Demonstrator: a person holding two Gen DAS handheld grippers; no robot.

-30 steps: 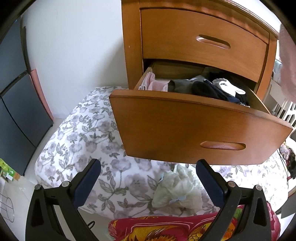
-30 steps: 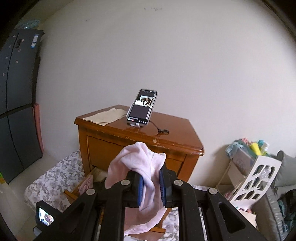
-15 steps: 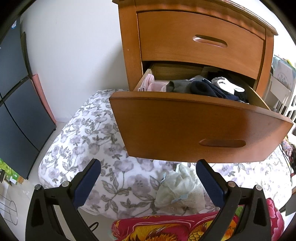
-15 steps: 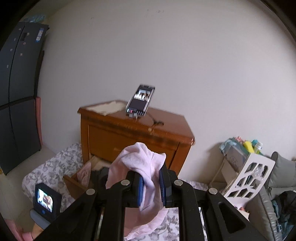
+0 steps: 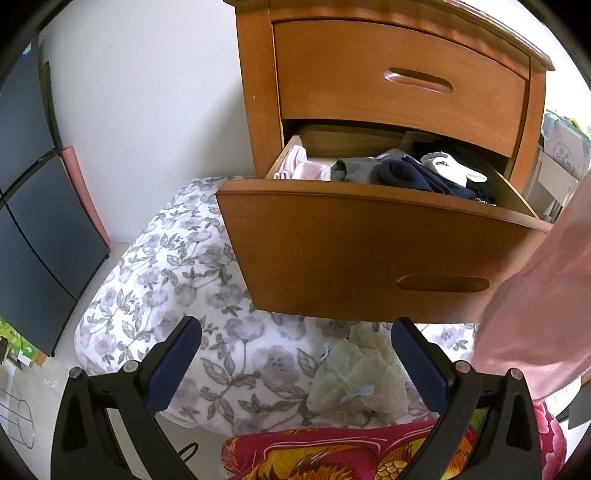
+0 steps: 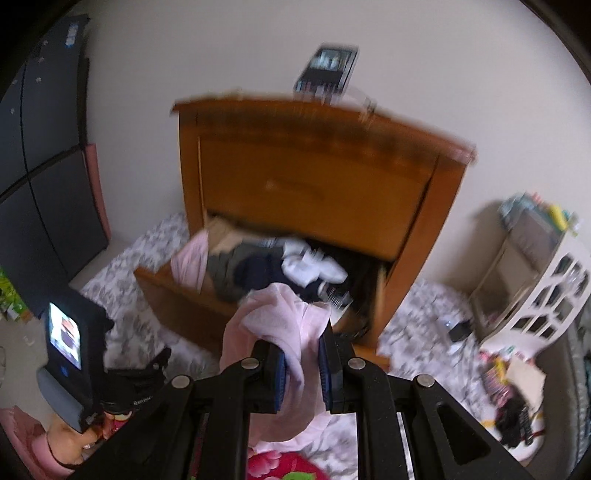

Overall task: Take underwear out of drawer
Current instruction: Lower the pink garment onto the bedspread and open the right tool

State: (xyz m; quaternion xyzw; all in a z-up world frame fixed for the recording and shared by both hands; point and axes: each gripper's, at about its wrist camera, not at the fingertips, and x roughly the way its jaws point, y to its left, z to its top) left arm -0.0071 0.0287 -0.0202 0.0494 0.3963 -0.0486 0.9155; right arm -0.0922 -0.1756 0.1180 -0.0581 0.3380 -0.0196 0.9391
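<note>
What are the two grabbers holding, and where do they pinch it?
The right gripper pinches pink underwear at a bunched fold in its middle; the rest hangs loose. The left gripper is open and holds nothing.

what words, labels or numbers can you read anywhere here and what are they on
No text reads cleanly in either view.
White lettering on a dark garment at the right end of the open drawer: too small and partly hidden.
Screen of the phone on the nightstand: motion-blurred, unreadable.
Pale sticker at the top of the dark cabinet: too small to read.
</note>
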